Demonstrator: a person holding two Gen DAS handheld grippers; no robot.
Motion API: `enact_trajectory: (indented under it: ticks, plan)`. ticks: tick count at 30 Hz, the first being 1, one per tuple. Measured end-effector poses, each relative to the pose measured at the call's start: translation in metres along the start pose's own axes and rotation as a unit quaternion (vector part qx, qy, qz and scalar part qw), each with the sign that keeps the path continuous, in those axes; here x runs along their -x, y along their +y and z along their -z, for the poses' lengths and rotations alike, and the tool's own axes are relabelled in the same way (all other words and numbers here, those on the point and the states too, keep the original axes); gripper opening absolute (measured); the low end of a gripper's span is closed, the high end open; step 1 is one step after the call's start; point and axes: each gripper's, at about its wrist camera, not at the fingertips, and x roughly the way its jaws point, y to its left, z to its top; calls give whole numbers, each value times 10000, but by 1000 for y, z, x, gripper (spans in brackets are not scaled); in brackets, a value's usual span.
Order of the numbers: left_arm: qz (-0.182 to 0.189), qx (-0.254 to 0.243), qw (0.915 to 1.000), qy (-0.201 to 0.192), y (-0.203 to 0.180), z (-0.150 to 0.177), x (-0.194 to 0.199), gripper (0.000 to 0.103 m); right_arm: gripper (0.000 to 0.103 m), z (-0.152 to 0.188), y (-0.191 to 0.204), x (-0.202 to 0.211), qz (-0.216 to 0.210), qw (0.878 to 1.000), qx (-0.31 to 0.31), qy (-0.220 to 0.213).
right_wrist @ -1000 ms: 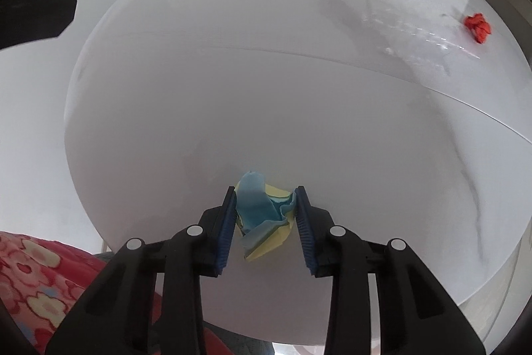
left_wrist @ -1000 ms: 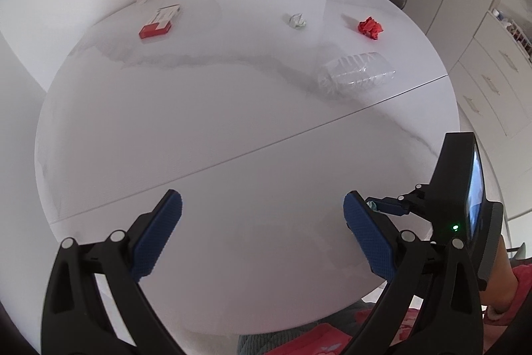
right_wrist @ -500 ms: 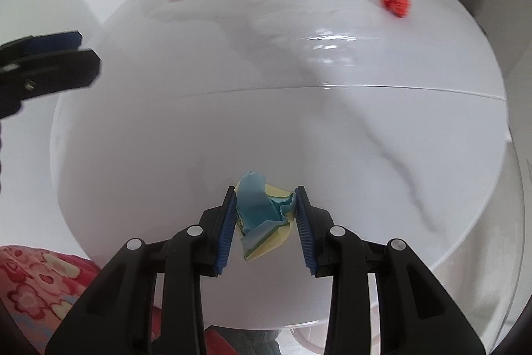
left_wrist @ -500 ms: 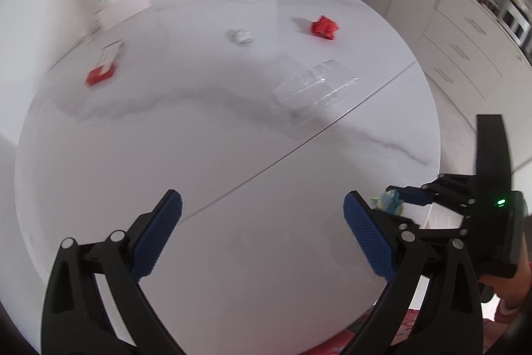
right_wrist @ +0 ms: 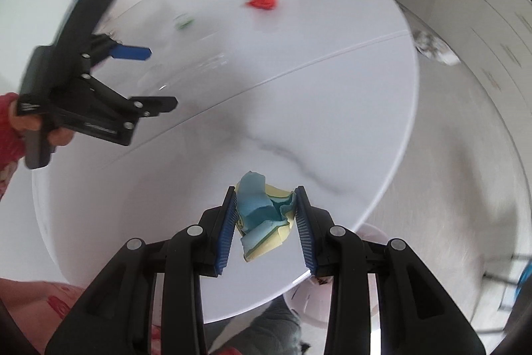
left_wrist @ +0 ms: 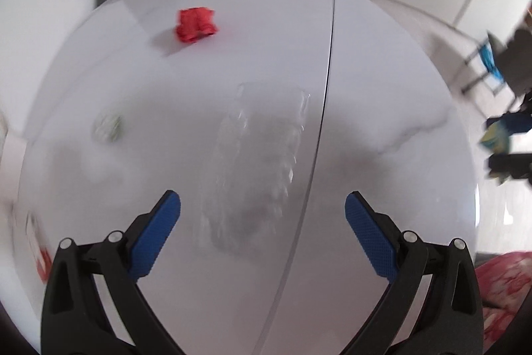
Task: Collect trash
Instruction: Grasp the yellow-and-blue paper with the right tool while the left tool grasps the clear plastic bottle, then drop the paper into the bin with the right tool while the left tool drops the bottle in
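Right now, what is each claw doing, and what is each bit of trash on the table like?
Left claw: open, empty, above the bottle.
Right claw: shut on the blue and yellow wrapper.
Clear plastic bottle: lying on its side.
Red paper ball: crumpled, loose on the table.
Small green-white wad: loose, blurred.

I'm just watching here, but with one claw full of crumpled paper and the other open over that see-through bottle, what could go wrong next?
The clear bottle lies on its side on the smooth table; if the open left gripper closes off-centre, it may roll or squirt away. The crumpled paper sits loosely in the right gripper, so a quick swing might shake it out. Both views are blurred, suggesting fast movement, so a gripper might knock the red wad.
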Motion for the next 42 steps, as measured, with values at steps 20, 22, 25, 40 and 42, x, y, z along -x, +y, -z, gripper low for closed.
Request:
enact_trajectory:
  ticks: [20, 22, 25, 40, 42]
  plan:
    - [725, -221, 9968, -241, -18, -9, -9, 65, 35, 61, -92, -4, 347, 9858, -1635, 152]
    - [843, -4, 9958, -343, -30, -5, 5, 65, 35, 81, -113, -26, 350, 9811, -1868, 360]
    - [1013, 277, 9932, -495, -54, 0, 26, 65, 35, 121, -147, -81, 332, 9727, -2154, 795]
    - [1383, 412, 9894, -155, -206, -10, 24, 65, 85, 200, -194, -180, -34, 9584, -2428, 1500]
    - [1391, 261, 9898, -129, -223, -16, 20, 65, 90, 201, -203, -151, 132, 9614, -2423, 1294]
